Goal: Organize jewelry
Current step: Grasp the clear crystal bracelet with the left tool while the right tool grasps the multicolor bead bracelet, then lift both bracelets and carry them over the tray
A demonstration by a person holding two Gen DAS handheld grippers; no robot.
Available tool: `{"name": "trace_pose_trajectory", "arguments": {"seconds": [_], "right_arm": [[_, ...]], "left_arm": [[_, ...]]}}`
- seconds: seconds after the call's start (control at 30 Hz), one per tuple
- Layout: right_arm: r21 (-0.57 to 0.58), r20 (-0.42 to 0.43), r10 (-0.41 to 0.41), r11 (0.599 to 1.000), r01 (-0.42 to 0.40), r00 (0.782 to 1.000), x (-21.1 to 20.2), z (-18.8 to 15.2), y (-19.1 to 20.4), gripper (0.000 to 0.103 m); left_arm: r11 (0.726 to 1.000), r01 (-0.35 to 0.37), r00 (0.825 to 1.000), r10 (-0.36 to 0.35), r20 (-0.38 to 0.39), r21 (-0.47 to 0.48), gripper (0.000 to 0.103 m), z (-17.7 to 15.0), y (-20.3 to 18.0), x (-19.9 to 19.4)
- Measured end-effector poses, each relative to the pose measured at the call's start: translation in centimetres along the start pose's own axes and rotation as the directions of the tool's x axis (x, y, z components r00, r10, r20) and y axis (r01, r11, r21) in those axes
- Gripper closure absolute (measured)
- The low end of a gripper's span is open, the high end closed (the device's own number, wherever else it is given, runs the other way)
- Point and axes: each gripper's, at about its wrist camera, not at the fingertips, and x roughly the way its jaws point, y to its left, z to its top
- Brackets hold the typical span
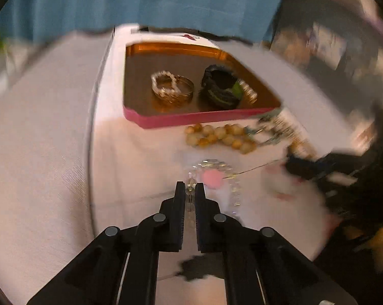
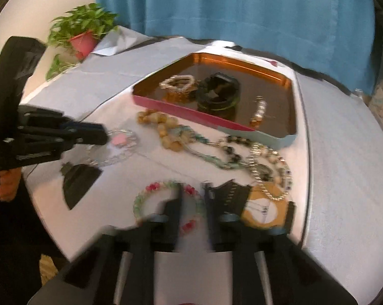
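A pink-walled tray (image 1: 191, 119) (image 2: 181, 113) holds a pearl bracelet (image 1: 164, 84), gold bangles (image 1: 177, 96), black bangles (image 1: 220, 89) and a small beaded piece (image 2: 259, 109). My left gripper (image 1: 190, 186) is shut on a clear crystal bracelet with a pink charm (image 1: 213, 176) (image 2: 121, 139) lying on the white cloth. My right gripper (image 2: 193, 186) is open, its fingers astride the rim of a pink-and-green bead bracelet (image 2: 143, 198). Amber beads (image 1: 217, 136) (image 2: 163, 127) lie in front of the tray.
A turquoise necklace (image 2: 206, 147), dark beads (image 2: 234, 150) and a silver chain (image 2: 267, 178) lie tangled right of centre. An orange card (image 2: 265, 211) and a black tag (image 2: 77, 183) lie on the cloth. A potted plant (image 2: 82, 33) stands far left before a blue curtain (image 2: 242, 7).
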Motion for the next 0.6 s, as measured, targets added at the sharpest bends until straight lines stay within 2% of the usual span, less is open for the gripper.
{"name": "trace_pose_trajectory", "arguments": {"seconds": [0.07, 0.13, 0.27, 0.4, 0.47, 0.6], "right_arm": [[0.039, 0.004, 0.009, 0.999, -0.01, 1.0, -0.2, 0.0, -0.4, 0.097], [0.054, 0.027, 0.005, 0.999, -0.007, 1.0, -1.0, 0.1, -0.4, 0.097], [0.08, 0.076, 0.006, 0.997, -0.012, 0.997, -3.0, 0.5, -0.1, 0.097], [0.071, 0.102, -0.013, 0.997, 0.006, 0.995, -5.1, 0.8, 1.0, 0.097], [0.07, 0.122, -0.02, 0.997, 0.012, 0.992, -6.5, 1.0, 1.6, 0.097], [0.105, 0.155, -0.047, 0.994, 0.031, 0.987, -9.4, 1.4, 2.1, 0.097]], "left_arm": [[0.995, 0.054, 0.999, -0.053, 0.003, -0.087, 0.098, -0.1, 1.1, -0.2], [0.994, 0.028, 0.999, -0.024, 0.036, -0.102, 0.098, 0.0, 0.9, -1.1], [0.997, -0.018, 0.995, 0.025, 0.099, -0.075, 0.098, 0.6, -1.1, -3.4], [0.998, -0.068, 0.991, 0.068, 0.117, -0.011, 0.098, 1.0, -4.1, -4.8], [0.997, -0.082, 0.989, 0.083, 0.121, -0.016, 0.098, 1.1, -5.1, -5.7], [0.993, -0.121, 0.976, 0.122, 0.181, -0.016, 0.098, 1.6, -7.0, -8.8]]}}
